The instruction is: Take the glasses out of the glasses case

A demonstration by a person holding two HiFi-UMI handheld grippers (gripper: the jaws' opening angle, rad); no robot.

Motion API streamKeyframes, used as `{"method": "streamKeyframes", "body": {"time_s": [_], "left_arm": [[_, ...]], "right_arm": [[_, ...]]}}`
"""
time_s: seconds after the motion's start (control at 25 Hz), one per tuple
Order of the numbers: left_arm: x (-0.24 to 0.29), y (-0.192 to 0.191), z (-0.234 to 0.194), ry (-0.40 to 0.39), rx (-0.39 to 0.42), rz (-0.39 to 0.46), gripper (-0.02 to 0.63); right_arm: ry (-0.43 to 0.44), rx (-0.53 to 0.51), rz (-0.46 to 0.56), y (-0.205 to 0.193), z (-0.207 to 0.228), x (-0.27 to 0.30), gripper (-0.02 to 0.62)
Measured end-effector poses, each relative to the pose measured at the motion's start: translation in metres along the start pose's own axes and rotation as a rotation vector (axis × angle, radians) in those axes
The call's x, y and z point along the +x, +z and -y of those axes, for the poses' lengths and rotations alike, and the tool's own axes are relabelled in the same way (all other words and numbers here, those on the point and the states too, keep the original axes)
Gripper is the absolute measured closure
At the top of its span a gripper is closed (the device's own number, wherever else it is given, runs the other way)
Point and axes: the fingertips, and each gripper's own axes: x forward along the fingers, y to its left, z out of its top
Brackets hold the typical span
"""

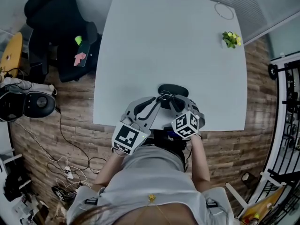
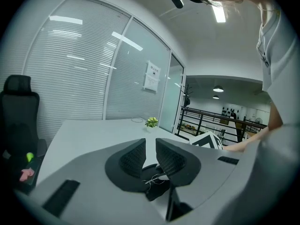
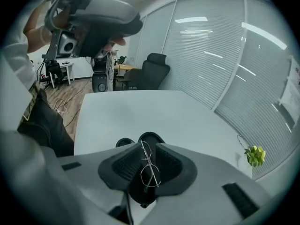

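Right gripper (image 3: 149, 146) half open, glasses (image 3: 149, 166) in its gap, no pad clearly pinching; glasses case (image 3: 149, 135) just past tips. Left gripper (image 2: 151, 141) slightly apart, empty. Pinch the frame gently, then lift straight.

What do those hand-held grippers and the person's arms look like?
Both the left gripper and the right gripper are smooth grey shells ending in two black ribbed pads. Each carries a cube with black-and-white square markers. The person wears a pale short-sleeved top.
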Motion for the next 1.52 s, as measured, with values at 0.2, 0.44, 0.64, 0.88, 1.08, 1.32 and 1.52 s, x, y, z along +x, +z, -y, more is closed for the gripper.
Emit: {"method": "streamKeyframes", "body": {"time_s": [0.2,0.44,0.64,0.88,1.08,1.32,1.52], "left_arm": [[-0.008,-0.007,-0.009,0.021,-0.022,-0.009,0.535],[-0.017,-0.017,-0.025,0.062,-0.054,-0.021,0.535],[-0.025,-0.022,-0.038,0.101,-0.075,-0.027,0.535],[-0.032,-0.025,-0.044,0.133,-0.086,-0.026,0.535],[-0.032,-0.024,-0.046,0.136,-0.090,-0.025,0.535],[-0.027,-0.021,-0.042,0.118,-0.082,-0.025,0.535],[-0.024,-0.022,-0.038,0.101,-0.069,-0.029,0.535]], "right_arm": [[0.066,-0.022,-0.063,-0.016,-0.005,0.027,0.488],[0.157,-0.058,-0.153,-0.037,-0.008,0.059,0.455],[0.221,-0.090,-0.214,-0.050,-0.006,0.075,0.443],[0.366,-0.053,-0.246,-0.056,-0.013,0.079,0.451],[0.437,-0.066,-0.242,-0.055,-0.017,0.079,0.480],[0.424,-0.127,-0.218,-0.052,-0.019,0.075,0.494],[0.387,-0.177,-0.221,-0.053,-0.018,0.071,0.495]]}}
